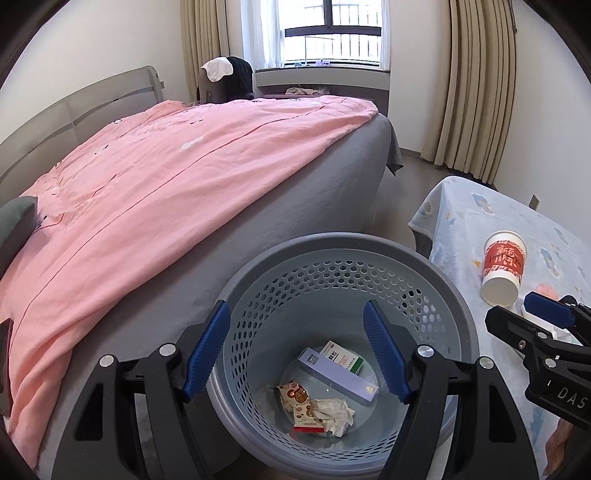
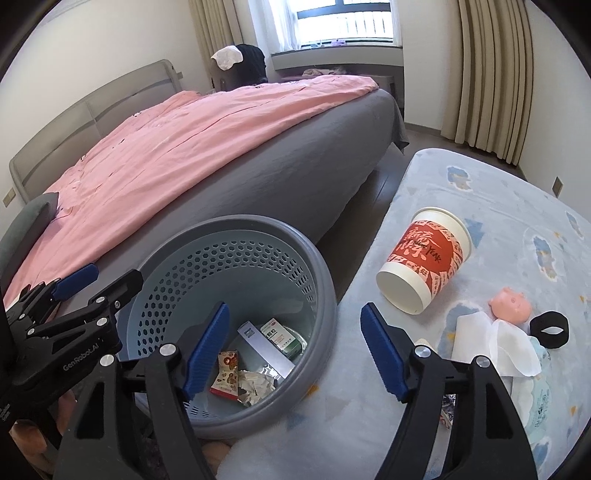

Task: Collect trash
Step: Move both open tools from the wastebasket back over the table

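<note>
We read "YEAR" on the red-and-white paper cup [image 2: 424, 260], lying sideways on the blue blanket [image 2: 498, 206], base toward us. Left gripper [image 1: 297, 350] and right gripper [image 2: 295, 350]: spread, empty.

- We look across a bedroom lit by daylight from a barred window [image 1: 332, 33] in the far wall.
- Beige curtains [image 1: 476, 81] hang at either side of it against white walls [image 1: 92, 40].
- A bed [image 1: 317, 184] with a grey upholstered headboard [image 1: 85, 107] fills the left, under a pink cover [image 1: 166, 173] over a grey sheet.
- We see a chair [image 1: 225, 83] draped with clothes beyond it.
- A pale blue blanket [image 2: 480, 184] covers a surface at right, over a grey-brown floor [image 1: 410, 162].
</note>
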{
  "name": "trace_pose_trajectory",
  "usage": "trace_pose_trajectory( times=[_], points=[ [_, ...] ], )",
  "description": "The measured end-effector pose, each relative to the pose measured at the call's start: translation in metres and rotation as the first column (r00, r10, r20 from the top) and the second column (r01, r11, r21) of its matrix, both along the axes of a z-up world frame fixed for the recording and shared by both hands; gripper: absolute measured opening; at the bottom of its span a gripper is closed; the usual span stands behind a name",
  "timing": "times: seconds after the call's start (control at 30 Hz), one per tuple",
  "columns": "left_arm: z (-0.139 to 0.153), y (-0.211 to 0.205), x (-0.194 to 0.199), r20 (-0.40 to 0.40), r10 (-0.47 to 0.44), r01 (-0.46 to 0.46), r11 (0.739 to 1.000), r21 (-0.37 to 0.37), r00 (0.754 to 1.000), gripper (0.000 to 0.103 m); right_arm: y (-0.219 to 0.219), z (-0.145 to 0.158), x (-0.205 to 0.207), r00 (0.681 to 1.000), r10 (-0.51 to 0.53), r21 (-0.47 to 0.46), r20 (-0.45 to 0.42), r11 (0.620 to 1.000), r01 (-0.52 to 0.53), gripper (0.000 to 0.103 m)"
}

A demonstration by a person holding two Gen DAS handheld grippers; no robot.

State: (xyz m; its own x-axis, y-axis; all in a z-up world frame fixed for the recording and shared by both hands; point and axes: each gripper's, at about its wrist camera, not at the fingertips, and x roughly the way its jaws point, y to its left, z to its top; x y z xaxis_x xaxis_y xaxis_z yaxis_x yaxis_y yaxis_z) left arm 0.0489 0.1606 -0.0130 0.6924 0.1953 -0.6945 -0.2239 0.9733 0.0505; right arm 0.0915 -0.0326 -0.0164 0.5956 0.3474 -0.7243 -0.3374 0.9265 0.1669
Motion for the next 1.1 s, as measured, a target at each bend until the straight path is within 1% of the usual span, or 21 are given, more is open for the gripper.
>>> trace_pose_trajectory(
  times=[0.27, 0.4, 0.73, 0.97, 1.1],
  points=[
    [0.005, -0.015, -0.006, 0.016, -0.039, 0.039, 0.999, -0.004, 0.999, 0.071, -0.037, 0.005, -0.012, 0.996, -0.085, 0.011, 0.01, 0.996, 0.085, 0.074],
    [0.004, -0.029, -0.008, 0.013, -0.069, 0.069, 0.998, -0.002, 0.998, 0.073, -0.06, 0.007, -0.021, 0.991, -0.132, 0.006, 0.012, 0.991, 0.132, 0.074],
    [0.006, -0.08, -0.016, 0.022, -0.181, 0.181, 0.983, -0.016, 0.983, 0.073, -0.138, 0.01, -0.047, 0.959, -0.285, -0.023, 0.014, 0.958, 0.285, 0.075],
    [0.004, -0.11, -0.015, 0.018, -0.233, 0.234, 0.972, -0.03, 0.972, 0.073, -0.185, -0.003, -0.06, 0.939, -0.344, -0.068, -0.024, 0.937, 0.342, 0.076],
    [0.001, -0.124, -0.014, 0.01, -0.255, 0.255, 0.966, -0.031, 0.967, 0.074, -0.203, -0.011, -0.061, 0.931, -0.362, -0.072, -0.049, 0.931, 0.358, 0.076]
  ],
)
